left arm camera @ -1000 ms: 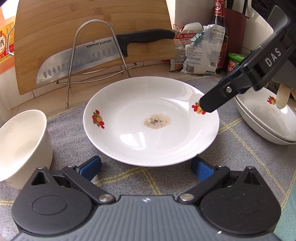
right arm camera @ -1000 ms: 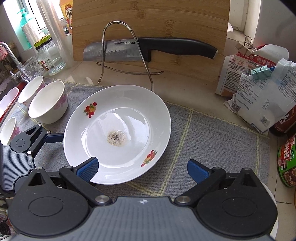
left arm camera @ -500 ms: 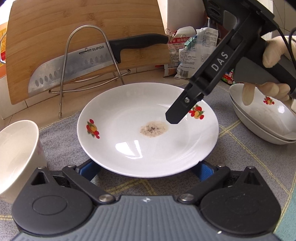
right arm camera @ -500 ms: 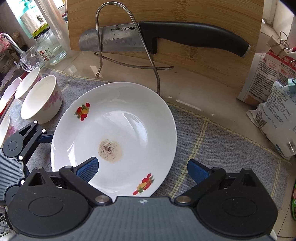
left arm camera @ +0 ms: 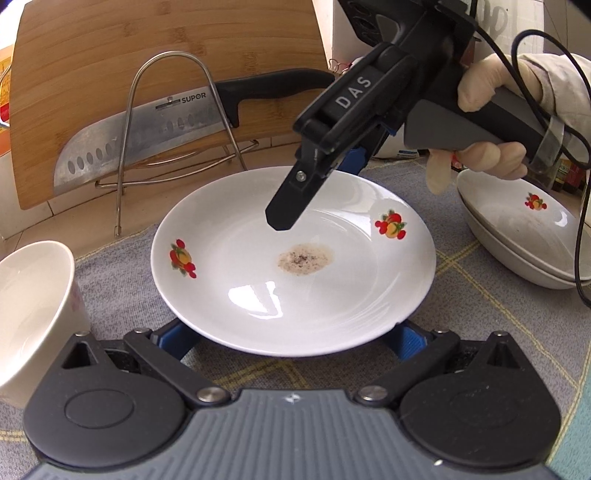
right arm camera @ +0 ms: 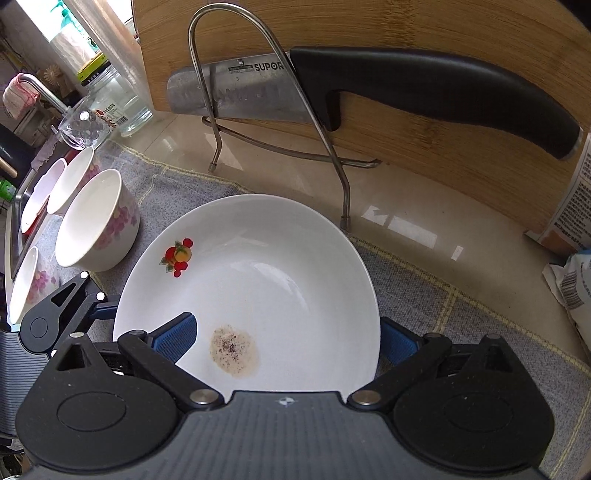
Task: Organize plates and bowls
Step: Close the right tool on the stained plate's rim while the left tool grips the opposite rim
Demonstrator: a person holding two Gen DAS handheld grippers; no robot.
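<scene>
Change: since half a second ago the right gripper point(left arm camera: 314, 195) has come further over the white plate point(left arm camera: 295, 266), its dark finger tip now above the plate's well rather than its right side; in the right wrist view the plate fills more of the picture.

Left wrist view: plate lies on the grey cloth point(left arm camera: 480, 314). The left gripper point(left arm camera: 291, 336) has its blue pads spread wide, one at each side of the plate's near rim, low beside it; whether they touch it I cannot tell. Only this view shows the gloved hand point(left arm camera: 487, 122) holding the right gripper, and two stacked dishes point(left arm camera: 524, 236) right of the plate.

Right wrist view: right gripper's fingers stand apart, one over the plate's well, one outside its right rim. Only this view shows a glass jar point(right arm camera: 110, 99) and several bowls point(right arm camera: 96, 221) with pink flowers, left of the plate.

Contents: plate holds a brownish speckled stain point(left arm camera: 304, 258); the bowl point(left arm camera: 33, 295) nearest the left gripper looks empty.

Writing: "DAS" on the right gripper; "SUPOR" on the knife point(right arm camera: 332, 88) resting in a wire stand point(right arm camera: 258, 74) against the bamboo cutting board point(right arm camera: 443, 26) behind the plate.
</scene>
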